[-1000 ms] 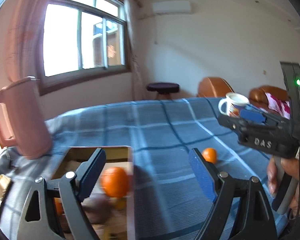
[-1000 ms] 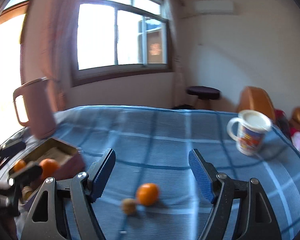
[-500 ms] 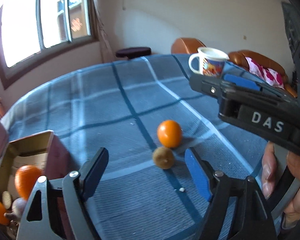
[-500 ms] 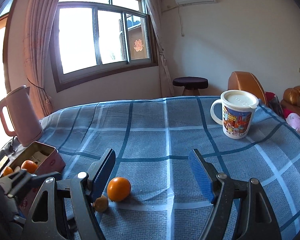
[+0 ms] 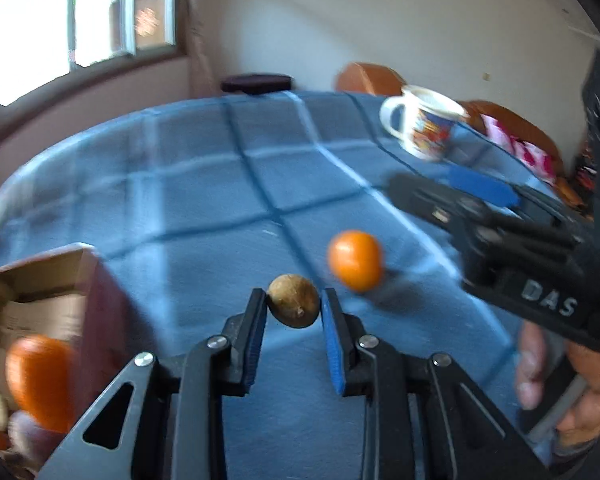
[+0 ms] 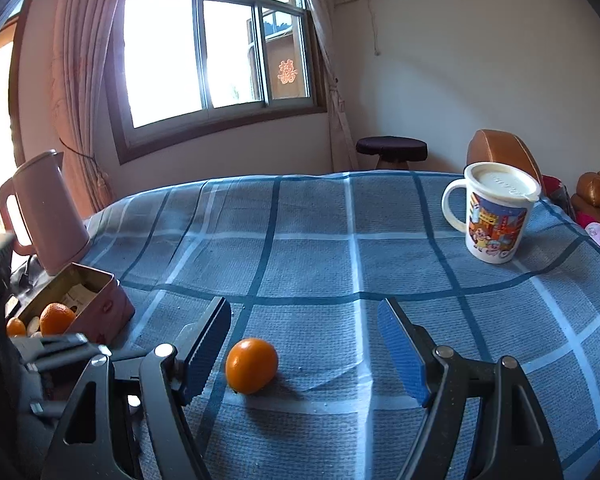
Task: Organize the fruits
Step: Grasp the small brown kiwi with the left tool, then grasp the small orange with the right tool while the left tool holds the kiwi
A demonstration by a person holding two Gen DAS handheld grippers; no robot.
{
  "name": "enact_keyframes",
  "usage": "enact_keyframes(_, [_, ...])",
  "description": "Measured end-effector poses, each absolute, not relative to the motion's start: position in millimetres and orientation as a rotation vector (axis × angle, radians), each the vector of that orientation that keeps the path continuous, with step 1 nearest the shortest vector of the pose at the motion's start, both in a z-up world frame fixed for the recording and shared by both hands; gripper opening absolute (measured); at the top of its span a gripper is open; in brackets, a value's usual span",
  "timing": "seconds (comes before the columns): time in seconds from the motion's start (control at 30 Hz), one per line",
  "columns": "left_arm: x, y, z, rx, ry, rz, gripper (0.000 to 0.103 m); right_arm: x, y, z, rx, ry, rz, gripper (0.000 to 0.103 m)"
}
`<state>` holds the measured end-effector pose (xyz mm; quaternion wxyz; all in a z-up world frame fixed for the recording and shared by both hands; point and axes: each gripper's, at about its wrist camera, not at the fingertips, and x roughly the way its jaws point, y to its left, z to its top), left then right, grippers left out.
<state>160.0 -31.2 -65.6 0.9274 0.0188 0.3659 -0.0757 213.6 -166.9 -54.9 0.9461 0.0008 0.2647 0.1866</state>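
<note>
Left wrist view, blurry: left gripper (image 5: 294, 306) has just closed, blue pads clamped on both sides of a small brown round fruit (image 5: 294, 305), maybe a kiwi, which sits low over the blue plaid tablecloth (image 5: 204, 184); can't tell if it's lifted off the cloth or touching it. An orange (image 5: 355, 260) lies on the cloth just beyond and right of the brown fruit, apart from it. Near left, an open box (image 5: 52, 280) holds another orange (image 5: 40, 380) plus a few smaller bits too blurred to name. Right side: the right gripper (image 5: 452, 188) comes in from the right, a person's hand (image 5: 556, 376) on its handle; it hangs above the cloth right of the orange, not touching it. Far right, a printed white mug (image 5: 422, 128) stands on the cloth. Right wrist view, sharp: right gripper (image 6: 304, 344) has jaws wide apart, nothing gripped; the loose orange (image 6: 252, 365) rests on the tablecloth (image 6: 340, 248) between the fingers, close by the left pad (image 6: 204, 344), no clear contact. Left, the pink tin box (image 6: 100, 308) holds two oranges (image 6: 57, 317) and pale pieces; a pink kettle (image 6: 48, 212) stands just behind it. Lidded mug (image 6: 496, 216) upright far right. The other gripper's black frame (image 6: 48, 356) shows at the near left edge; its tips and the brown fruit are hidden here.
</note>
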Motion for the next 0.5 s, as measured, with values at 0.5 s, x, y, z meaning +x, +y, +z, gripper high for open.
enact_keyframes(0.5, [157.4, -6.4, -56.8, -0.023, 0.67, -0.094, 0.029, 236.4, -130.2, -83.4, -0.115, 0.777, 0.517, 0.054])
